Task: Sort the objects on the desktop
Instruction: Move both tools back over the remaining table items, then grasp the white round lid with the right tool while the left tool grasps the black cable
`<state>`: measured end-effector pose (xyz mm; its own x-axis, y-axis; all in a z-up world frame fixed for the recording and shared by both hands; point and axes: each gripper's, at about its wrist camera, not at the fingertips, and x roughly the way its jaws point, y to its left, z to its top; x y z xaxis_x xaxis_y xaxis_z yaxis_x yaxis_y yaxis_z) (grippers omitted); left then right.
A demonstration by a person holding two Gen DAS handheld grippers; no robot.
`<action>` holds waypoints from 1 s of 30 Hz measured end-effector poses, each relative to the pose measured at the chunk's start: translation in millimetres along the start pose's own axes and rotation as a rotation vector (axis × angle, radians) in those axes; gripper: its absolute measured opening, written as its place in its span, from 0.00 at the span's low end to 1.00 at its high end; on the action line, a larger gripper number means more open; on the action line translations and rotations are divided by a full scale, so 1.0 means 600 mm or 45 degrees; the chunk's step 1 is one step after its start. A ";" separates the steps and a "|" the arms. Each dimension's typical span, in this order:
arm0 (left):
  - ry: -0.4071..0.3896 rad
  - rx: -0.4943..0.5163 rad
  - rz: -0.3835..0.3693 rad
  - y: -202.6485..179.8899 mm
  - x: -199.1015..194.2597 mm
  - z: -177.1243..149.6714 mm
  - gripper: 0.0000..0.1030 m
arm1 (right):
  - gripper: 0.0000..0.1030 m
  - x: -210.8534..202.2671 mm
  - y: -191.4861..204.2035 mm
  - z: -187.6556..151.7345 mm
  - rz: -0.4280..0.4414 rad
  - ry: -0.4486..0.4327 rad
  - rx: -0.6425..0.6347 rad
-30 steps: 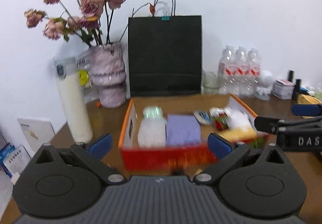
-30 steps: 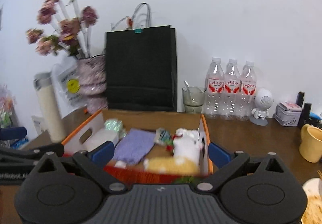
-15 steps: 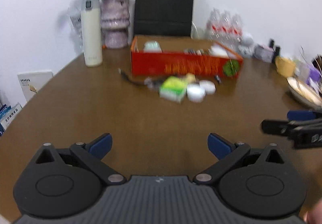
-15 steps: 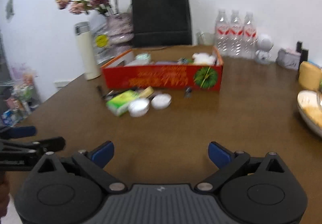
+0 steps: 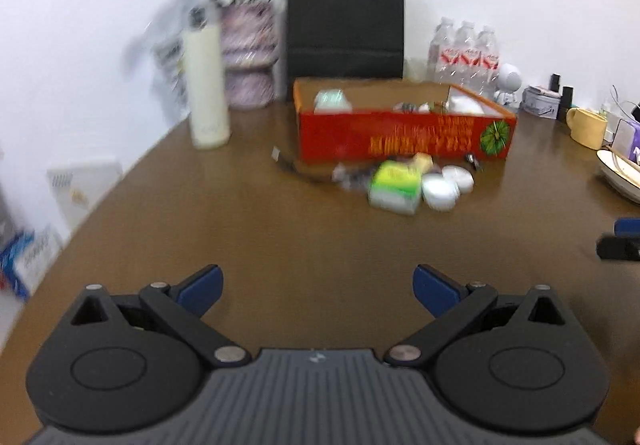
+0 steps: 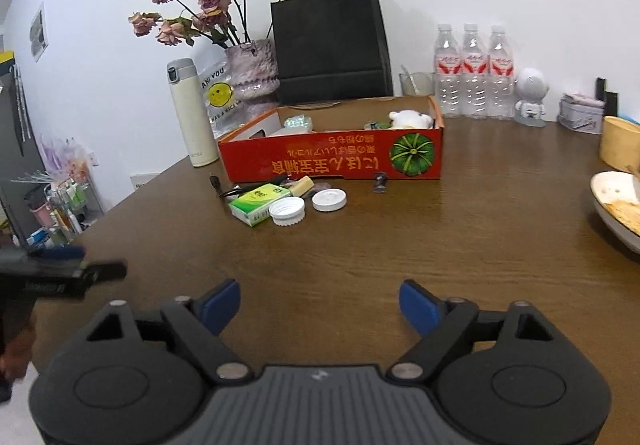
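Both grippers hang over a wide, bare stretch of the brown table [image 6: 400,245], well short of anything to sort. The right gripper [image 6: 320,303] has its blue fingers [image 6: 418,307] spread with nothing between them, though the jaws are closing. The left gripper [image 5: 316,287] stands spread wide, also empty.

The clutter sits in a small knot farther back, just in front of the red box [image 6: 332,161]: a green packet [image 6: 258,203], two white lids [image 6: 287,213] side by side (one showing its hollow, the other its flat face), a yellowish block [image 6: 304,185] and a black cable [image 6: 224,189] trailing leftward. A small dark piece [image 6: 380,181] lies apart near the box's front. The box itself already holds a white plush [image 6: 410,119] and other bits.

Room to move is good in the middle. On the right the table crowds up with a plate [image 6: 616,205] at the edge and a yellow mug [image 5: 586,127]; behind the box stand a black bag [image 6: 332,45], water bottles [image 6: 474,73], a vase [image 6: 252,77] and a white flask [image 6: 188,113].
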<state>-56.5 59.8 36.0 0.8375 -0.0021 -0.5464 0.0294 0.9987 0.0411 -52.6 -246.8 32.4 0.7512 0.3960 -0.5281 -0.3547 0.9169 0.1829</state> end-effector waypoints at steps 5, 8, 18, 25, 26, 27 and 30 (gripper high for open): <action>0.045 -0.146 0.034 0.042 0.124 0.101 0.91 | 0.81 0.059 -0.018 0.028 0.003 0.032 0.044; 0.120 -0.274 0.108 0.066 0.220 0.139 0.66 | 0.81 0.094 -0.021 0.046 0.015 0.043 0.057; 0.134 -0.355 0.054 0.070 0.336 0.147 0.31 | 0.52 0.225 0.031 0.114 0.139 0.078 -0.183; 0.072 -0.448 -0.001 0.098 0.321 0.142 0.10 | 0.53 0.297 0.049 0.126 0.137 0.113 -0.304; 0.058 -0.452 -0.006 0.099 0.313 0.144 0.09 | 0.52 0.296 0.049 0.124 0.138 0.111 -0.313; 0.031 -0.457 -0.010 0.099 0.301 0.146 0.08 | 0.50 0.294 0.048 0.123 0.151 0.104 -0.319; -0.075 -0.455 -0.016 0.094 0.254 0.156 0.08 | 0.41 0.294 0.051 0.120 0.145 0.103 -0.361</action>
<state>124.2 110.9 33.3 0.8686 -0.0067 -0.4955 -0.1443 0.9531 -0.2659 109.1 -145.4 4.2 0.6552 0.4794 -0.5839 -0.5835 0.8120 0.0120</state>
